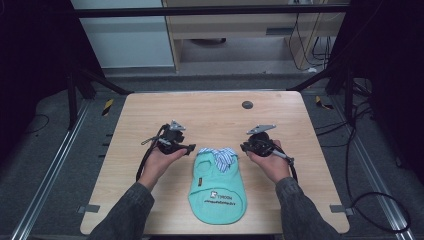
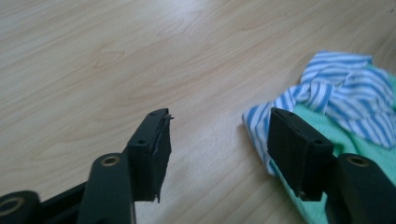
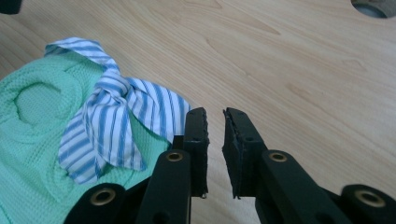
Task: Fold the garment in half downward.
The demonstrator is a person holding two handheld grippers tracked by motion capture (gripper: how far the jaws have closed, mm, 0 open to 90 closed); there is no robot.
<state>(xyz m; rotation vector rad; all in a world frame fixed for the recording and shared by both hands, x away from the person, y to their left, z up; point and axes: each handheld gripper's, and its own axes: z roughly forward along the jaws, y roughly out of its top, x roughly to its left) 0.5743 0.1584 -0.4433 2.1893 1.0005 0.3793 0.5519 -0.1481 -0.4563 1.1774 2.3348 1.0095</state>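
High view: the little green shirt [image 1: 218,187] lies between my grippers, long axis running six to twelve, striped collar [image 1: 220,155] at twelve. Left gripper [image 1: 191,148] gapes wide just beside the collar; right gripper [image 1: 243,147], slightly parted, holds nothing.

A light wooden table [image 1: 215,107] sits in the middle of the frame, with a small round hole [image 1: 247,104] near its far edge. The floor [image 1: 45,150] around it is dark grey. At the top stands a pale cabinet [image 1: 240,25], with black cables [image 1: 305,45] at the upper right.

1 garment [image 1: 218,186], 2 tongs [image 1: 192,148] [image 1: 243,147]
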